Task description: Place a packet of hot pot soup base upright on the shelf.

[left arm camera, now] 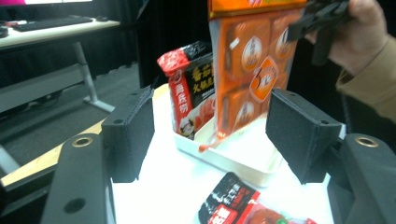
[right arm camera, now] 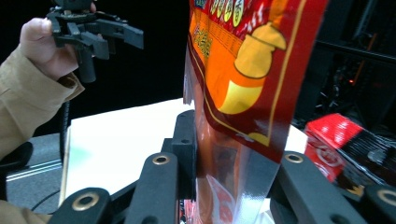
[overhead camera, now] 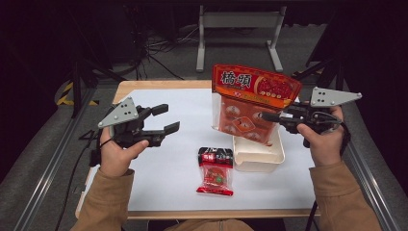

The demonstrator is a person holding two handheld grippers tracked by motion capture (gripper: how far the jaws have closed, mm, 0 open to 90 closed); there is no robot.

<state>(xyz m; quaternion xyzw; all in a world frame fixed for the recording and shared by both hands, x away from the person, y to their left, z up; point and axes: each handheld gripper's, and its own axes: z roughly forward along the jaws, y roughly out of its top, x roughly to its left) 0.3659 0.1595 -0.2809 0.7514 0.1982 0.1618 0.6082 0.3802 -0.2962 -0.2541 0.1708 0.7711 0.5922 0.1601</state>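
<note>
Over the right half of the tabletop, the right gripper (overhead camera: pixel 269 117) is clamped on the side edge of a big orange snack bag (overhead camera: pixel 250 103). That bag hangs upright, long axis pretty much vertical, printed header on top, and its bottom end dips into the white tray (overhead camera: pixel 260 156) near the right edge. From the left gripper view there's also a red and black packet (left arm camera: pixel 191 88) standing in that tray, just behind the orange one. Left gripper (overhead camera: pixel 163 120) hovers over the left side with its jaws apart and nothing between them. A small red and black sachet (overhead camera: pixel 215 171) lies flat toward the front edge, just left of the tray, long axis running front to back.
</note>
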